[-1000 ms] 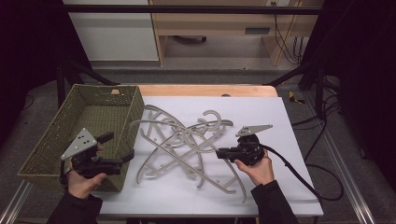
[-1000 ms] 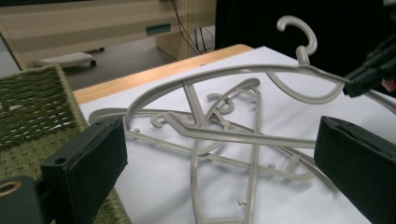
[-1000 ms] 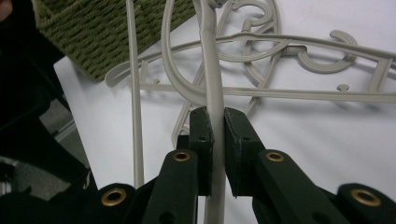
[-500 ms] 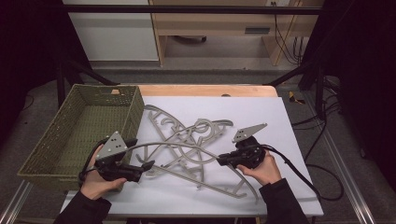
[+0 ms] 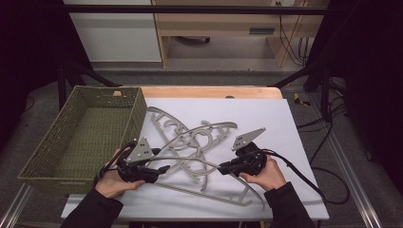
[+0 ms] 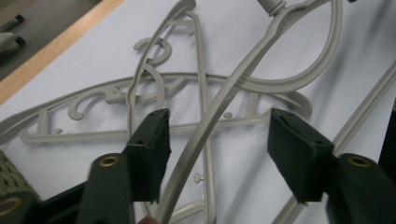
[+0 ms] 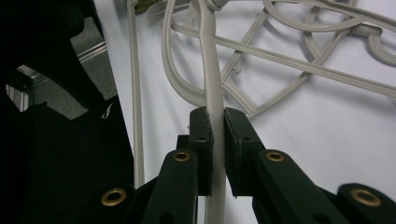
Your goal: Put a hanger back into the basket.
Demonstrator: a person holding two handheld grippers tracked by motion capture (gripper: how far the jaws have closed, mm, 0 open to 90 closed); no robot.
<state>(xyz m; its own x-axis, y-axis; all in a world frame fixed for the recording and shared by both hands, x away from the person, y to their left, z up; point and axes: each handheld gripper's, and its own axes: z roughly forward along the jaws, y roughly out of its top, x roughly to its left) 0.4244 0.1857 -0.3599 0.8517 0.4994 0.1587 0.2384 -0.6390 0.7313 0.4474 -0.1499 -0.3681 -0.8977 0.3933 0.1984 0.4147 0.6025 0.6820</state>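
while the right gripper (image 5: 227,168) sat clenched on a grey hanger (image 7: 211,70) arm in the tangle on the white table (image 5: 285,123), the left gripper (image 5: 159,172) was released, jaws wide with one bar passing between them, near its left jaw. likely step: untangling hangers for the green basket (image 5: 43,156). next move calls for closing left on that bar. high view showed the basket; right gripper view confirmed the pinch.
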